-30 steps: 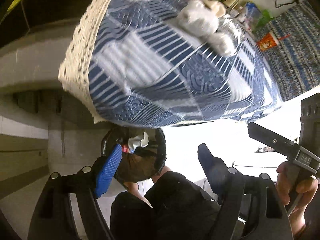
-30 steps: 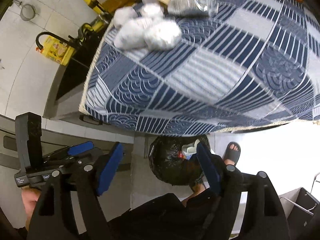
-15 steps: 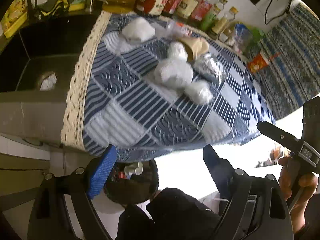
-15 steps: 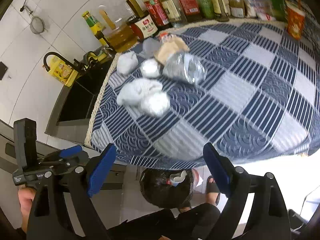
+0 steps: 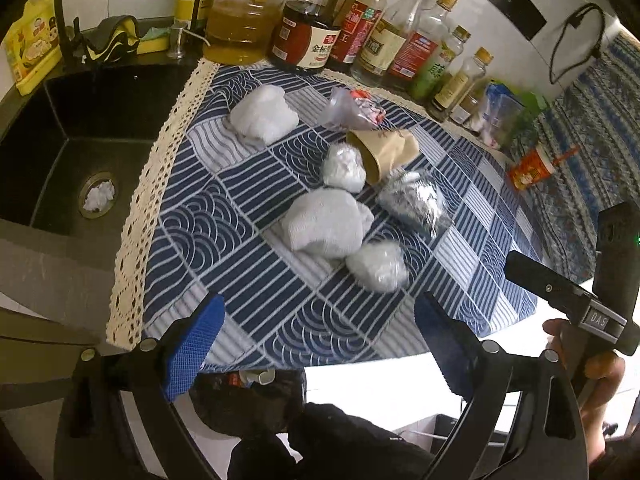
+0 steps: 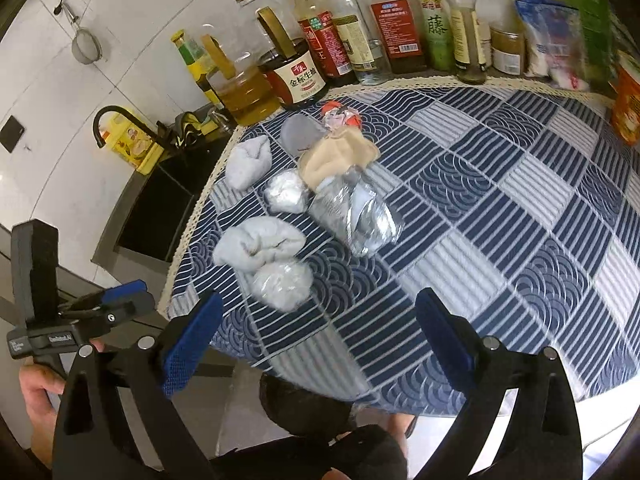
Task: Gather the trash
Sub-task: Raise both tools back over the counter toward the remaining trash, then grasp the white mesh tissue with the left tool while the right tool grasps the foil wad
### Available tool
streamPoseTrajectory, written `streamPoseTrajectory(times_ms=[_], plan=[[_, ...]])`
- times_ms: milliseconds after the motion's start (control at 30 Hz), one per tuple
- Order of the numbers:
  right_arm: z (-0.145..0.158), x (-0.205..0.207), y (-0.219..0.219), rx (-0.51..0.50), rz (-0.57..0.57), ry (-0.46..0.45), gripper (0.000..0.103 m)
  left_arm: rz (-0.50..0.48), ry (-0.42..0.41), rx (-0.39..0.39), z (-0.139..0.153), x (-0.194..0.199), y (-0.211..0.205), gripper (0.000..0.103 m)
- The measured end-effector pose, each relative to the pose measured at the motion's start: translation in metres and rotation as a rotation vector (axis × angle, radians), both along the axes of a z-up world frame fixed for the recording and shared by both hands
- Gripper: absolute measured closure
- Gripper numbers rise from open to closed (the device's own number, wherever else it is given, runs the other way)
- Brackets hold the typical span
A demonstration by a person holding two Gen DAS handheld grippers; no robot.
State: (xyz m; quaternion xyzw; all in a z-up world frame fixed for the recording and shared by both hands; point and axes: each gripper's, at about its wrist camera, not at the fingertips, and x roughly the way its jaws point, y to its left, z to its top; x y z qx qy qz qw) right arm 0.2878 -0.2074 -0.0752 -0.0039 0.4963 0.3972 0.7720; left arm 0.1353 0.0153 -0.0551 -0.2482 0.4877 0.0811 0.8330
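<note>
Several pieces of trash lie on the blue patterned cloth (image 5: 248, 248): white crumpled tissue wads (image 5: 326, 224) (image 5: 262, 114), plastic-wrapped balls (image 5: 378, 266) (image 5: 344, 162), a brown paper cup on its side (image 5: 390, 148), a crushed clear bottle (image 5: 414, 200) and a wrapper (image 5: 354, 106). The same pile shows in the right wrist view (image 6: 260, 248). My left gripper (image 5: 320, 348) is open and empty, held above the counter's front edge. My right gripper (image 6: 320, 344) is open and empty beside it. A black trash bag (image 5: 248, 400) sits on the floor below, also in the right wrist view (image 6: 304, 404).
A black sink (image 5: 80, 128) with a tissue in its drain (image 5: 96, 198) lies left of the cloth. Sauce and oil bottles (image 5: 312, 28) line the back wall. A red-orange cup (image 5: 530, 168) stands at the right. The faucet (image 6: 116, 120) rises by the sink.
Both grippers have risen and tilted from looking under the counter edge at the trash bag to looking down on the countertop trash. Both stay open and empty.
</note>
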Motion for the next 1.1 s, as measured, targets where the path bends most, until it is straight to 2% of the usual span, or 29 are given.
streamPoseTrajectory(times_ms=[333,700,967,1033,1100], plan=[[-0.018,0.055,0.013,0.004,0.093,0.044,0.007,0.079,0.07,0.054,-0.012,0.042,-0.001,0.01],[-0.041,0.091,0.04,-0.001,0.209,0.067,0.008,0.144,0.159,0.05,-0.041,0.077,0.004,0.011],[-0.052,0.1,0.056,0.002,0.277,0.087,0.015,0.137,0.22,0.049,-0.056,0.094,-0.001,0.011],[-0.055,0.103,0.058,-0.006,0.284,0.089,0.025,0.14,0.231,0.048,-0.059,0.099,-0.001,0.011],[-0.058,0.106,0.059,-0.006,0.29,0.099,0.025,0.145,0.239,0.048,-0.063,0.103,-0.001,0.012]])
